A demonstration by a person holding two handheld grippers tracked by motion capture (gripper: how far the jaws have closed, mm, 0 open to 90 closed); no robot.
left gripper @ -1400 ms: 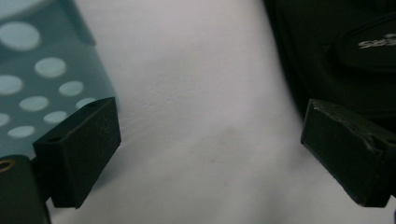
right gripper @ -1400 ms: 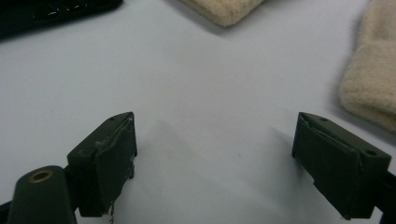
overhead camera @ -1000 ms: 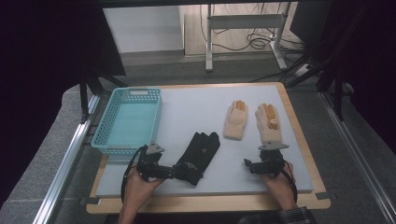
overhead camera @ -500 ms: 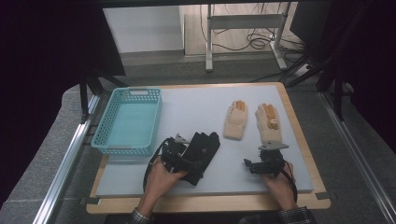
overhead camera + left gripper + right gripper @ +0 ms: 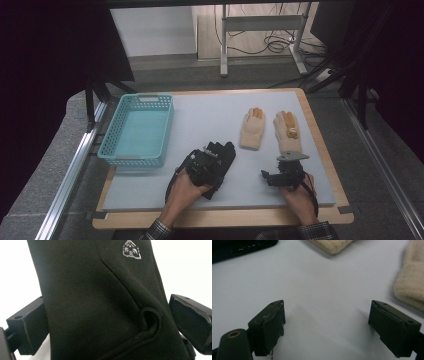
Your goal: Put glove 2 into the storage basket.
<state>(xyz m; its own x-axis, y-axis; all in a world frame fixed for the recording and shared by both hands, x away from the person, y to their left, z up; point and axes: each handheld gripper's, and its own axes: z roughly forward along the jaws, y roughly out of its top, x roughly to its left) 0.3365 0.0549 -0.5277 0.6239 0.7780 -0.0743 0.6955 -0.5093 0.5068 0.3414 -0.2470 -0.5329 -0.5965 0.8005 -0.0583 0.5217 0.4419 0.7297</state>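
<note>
Reaching over the black glove (image 5: 218,161), you have your left claw (image 5: 204,166) set down on its wrist end, near the 6 o'clock edge of the worktop (image 5: 200,120), and I judge this to be the grasping step: in the left gripper view the glove's dark fabric (image 5: 95,302) runs between the two jaws, which stand spread on either side of it and have not closed. The next move calls for you to squeeze the jaws together on the cuff, catching both layers of cloth, before you lift; the turquoise basket (image 5: 137,132) at 9 o'clock looks the likely place for it, though that is only my reading. The glove lies flat with its fingers pointing toward 12 o'clock, a matte black knit with a ribbed, corded hem, a small loop at the cuff, a stitched seam and a white logo (image 5: 131,250). Your right claw (image 5: 274,177) rests at 5 o'clock, jaws wide apart and holding nothing, on bare worktop. Just beyond it, toward 1 o'clock, lie two cream gloves (image 5: 252,129) with orange patches, side by side.
</note>
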